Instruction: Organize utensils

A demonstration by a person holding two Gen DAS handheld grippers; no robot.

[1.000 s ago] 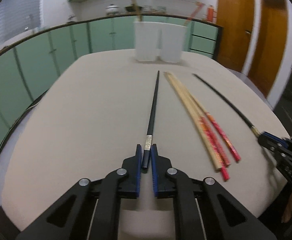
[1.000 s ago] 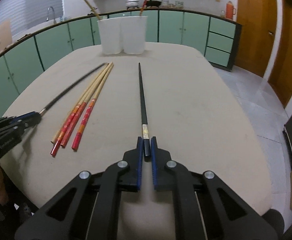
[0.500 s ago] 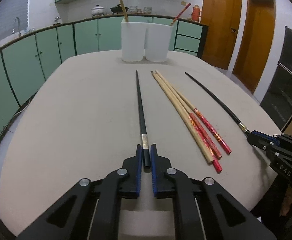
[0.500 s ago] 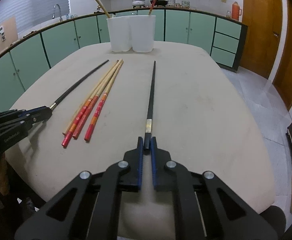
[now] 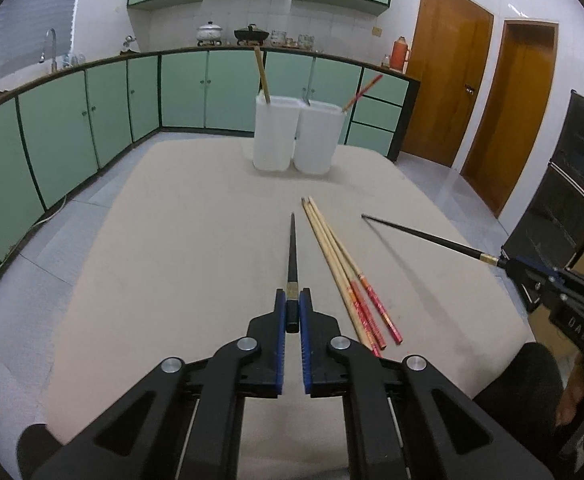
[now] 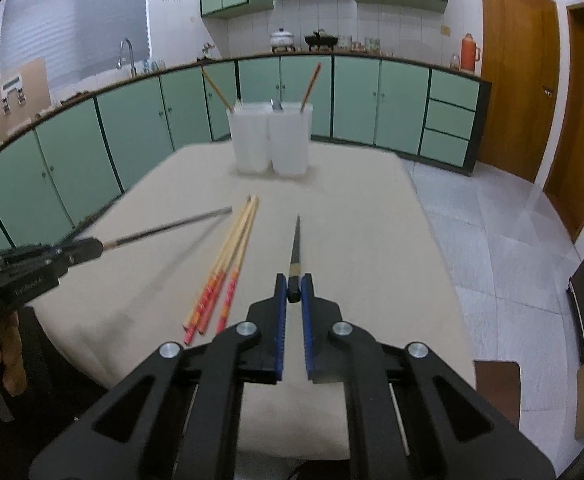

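Step in hand: transport to holders. Left gripper (image 5: 292, 312) clamped on butt end of a black chopstick (image 5: 292, 248), held off the tabletop (image 5: 179, 240), tip toward the white holders (image 5: 294, 140). Right gripper (image 6: 293, 294) likewise clamped on second black chopstick (image 6: 296, 246), also lifted, tip toward same holders.

Short of the holders, flat on tabletop: bundle of wooden chopsticks (image 5: 340, 264) with red-patterned ends, untouched.

Next move, judged: carry forward, tip shafts upright, lower points into a holder mouth, then release.

Count: black chopsticks 2, both gripped. Wooden on tabletop 3. Holders 2, side by side, touching; 1 stick standing in each.
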